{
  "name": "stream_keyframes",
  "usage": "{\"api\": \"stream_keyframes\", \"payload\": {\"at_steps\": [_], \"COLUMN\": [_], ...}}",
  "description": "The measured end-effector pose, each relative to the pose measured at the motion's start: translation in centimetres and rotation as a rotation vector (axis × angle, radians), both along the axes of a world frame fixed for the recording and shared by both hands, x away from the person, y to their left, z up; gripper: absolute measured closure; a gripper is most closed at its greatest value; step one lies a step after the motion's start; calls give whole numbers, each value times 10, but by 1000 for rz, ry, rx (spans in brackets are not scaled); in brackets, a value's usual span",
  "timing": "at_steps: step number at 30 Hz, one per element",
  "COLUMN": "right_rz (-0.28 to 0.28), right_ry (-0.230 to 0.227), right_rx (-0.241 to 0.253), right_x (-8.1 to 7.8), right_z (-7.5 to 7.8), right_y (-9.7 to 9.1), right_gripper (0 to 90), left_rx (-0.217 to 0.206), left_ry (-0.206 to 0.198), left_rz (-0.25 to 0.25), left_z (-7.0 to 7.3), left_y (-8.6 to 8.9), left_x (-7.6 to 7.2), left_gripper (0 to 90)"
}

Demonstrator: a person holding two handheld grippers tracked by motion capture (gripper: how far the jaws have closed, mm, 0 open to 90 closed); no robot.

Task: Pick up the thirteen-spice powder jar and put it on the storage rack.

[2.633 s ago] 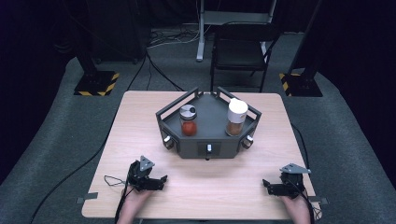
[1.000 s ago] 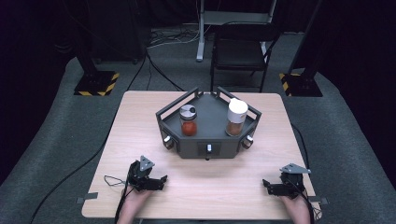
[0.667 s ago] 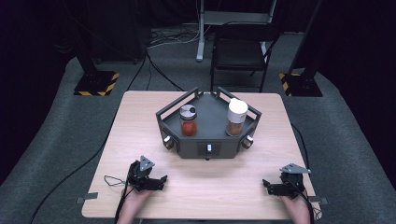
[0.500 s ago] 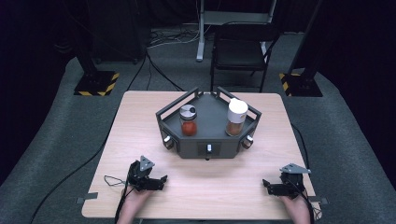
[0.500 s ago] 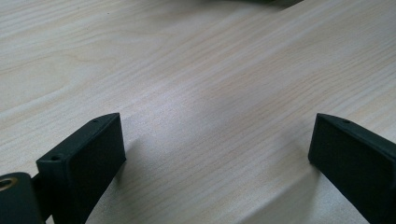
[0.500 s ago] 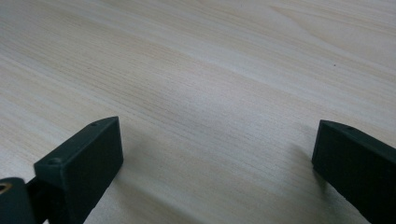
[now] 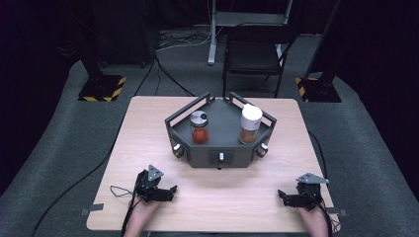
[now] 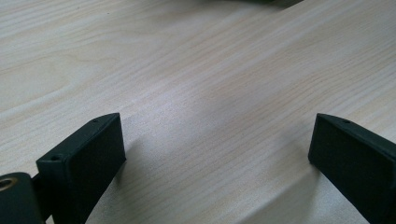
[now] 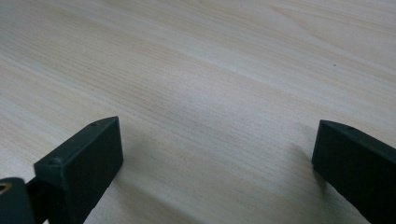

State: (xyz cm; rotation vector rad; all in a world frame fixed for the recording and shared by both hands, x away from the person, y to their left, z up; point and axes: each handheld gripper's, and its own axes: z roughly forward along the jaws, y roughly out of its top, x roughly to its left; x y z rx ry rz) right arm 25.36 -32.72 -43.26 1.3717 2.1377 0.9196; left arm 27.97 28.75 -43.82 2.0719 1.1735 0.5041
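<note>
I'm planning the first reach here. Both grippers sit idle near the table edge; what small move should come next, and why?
Probably lift the left hand-held gripper toward the red-filled, silver-lidded glass jar in the dark grey hexagonal tray: its jaws stand open, empty, and that jar is on its side.

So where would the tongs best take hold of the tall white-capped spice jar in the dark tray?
Probably on the tall white-capped spice jar by its round glass body below the cap, coming from the near side with the right tongs: it stands upright, apart from the shorter red-filled jar, above the dark tray's low rail.
</note>
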Motion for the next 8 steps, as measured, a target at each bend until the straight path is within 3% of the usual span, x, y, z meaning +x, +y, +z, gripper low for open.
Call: {"api": "stream_keyframes", "payload": {"at_steps": [8], "right_rz": [-1], "right_ry": [1], "right_rx": [0], "right_x": [0], "right_z": [0], "right_y": [0], "right_gripper": [5], "left_rx": [0], "left_ry": [0], "left_rz": [0], "left_z": [0], "left_y": [0], "left_x": [0], "left_gripper": [37]}}
